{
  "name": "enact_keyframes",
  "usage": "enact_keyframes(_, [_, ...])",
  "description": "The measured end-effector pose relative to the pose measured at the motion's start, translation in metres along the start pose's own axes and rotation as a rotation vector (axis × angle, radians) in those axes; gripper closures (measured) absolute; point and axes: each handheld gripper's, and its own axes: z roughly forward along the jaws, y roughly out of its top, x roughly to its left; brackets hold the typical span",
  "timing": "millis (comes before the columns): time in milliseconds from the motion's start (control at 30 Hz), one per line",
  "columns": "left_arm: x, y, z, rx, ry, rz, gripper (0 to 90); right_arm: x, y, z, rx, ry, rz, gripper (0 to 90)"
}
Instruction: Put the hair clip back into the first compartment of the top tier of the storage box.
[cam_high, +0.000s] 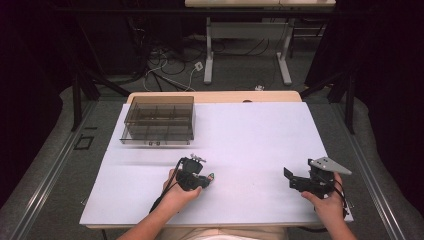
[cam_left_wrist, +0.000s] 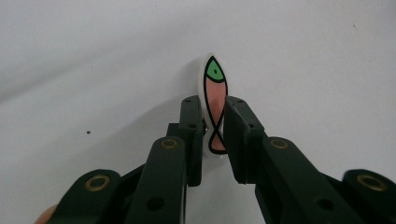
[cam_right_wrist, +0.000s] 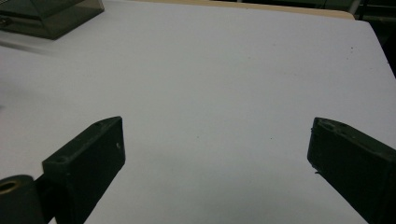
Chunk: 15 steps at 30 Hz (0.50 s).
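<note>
The fish token — a small white oval piece painted with a pink body and a green head — sits pinched on edge between the jaws of the left gripper, low over the white table. Its long axis runs straight out along the jaws, green head leading, tail buried between the pads. From the token, the smoky divided box lies farther up the table and a little left — likely where it goes. The right gripper is well off to the token's right, its jaws spread wide on nothing.
</note>
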Motion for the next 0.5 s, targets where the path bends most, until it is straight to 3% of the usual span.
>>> enact_keyframes(233, [0.0013, 0.0011, -0.0027, -0.013, -0.003, 0.007, 77.5, 0.0007, -0.0004, 0.0011, -0.016, -0.001, 0.006, 3.9])
enact_keyframes(267, [0.0015, 0.0012, -0.0029, -0.018, -0.001, 0.01, 77.5, 0.0001, 0.0001, -0.0001, 0.001, 0.0, 0.0, 4.0])
enact_keyframes(500, [0.0019, 0.0021, -0.0058, -0.03, -0.003, -0.005, 77.6, 0.0001, 0.0002, -0.0001, 0.0, 0.001, 0.003, 3.9])
